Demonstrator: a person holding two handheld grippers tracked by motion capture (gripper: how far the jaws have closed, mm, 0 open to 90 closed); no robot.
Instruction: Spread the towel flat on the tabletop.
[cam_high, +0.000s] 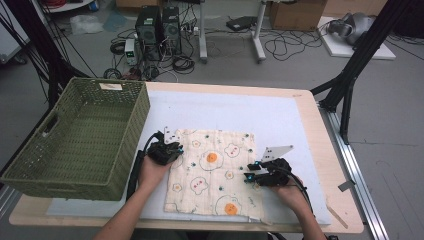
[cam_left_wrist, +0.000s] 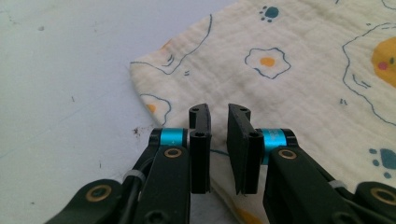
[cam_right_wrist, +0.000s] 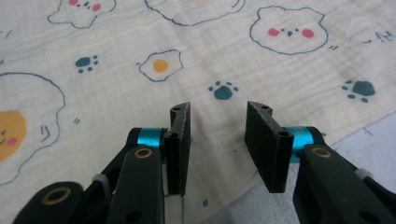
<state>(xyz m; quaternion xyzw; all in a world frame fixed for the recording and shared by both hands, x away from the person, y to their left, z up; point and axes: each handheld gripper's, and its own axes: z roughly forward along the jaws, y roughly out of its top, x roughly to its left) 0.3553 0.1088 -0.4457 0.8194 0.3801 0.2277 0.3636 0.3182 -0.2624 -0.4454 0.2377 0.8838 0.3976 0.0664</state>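
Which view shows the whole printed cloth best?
The high view: the printed cloth lies flat on the white mat, all edges visible, a gripper at each side. The left gripper view shows a rounded corner under its jaws; the right gripper view shows a close patch of egg and paw prints near an edge.

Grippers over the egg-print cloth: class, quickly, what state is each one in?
Left gripper: jaws slightly apart above the egg-print cloth, holding nothing.
Right gripper: jaws open over the cloth, holding nothing.

Left hand-held gripper (cam_high: 172, 149) barely parted — right hand-held gripper (cam_high: 252, 172) wider.
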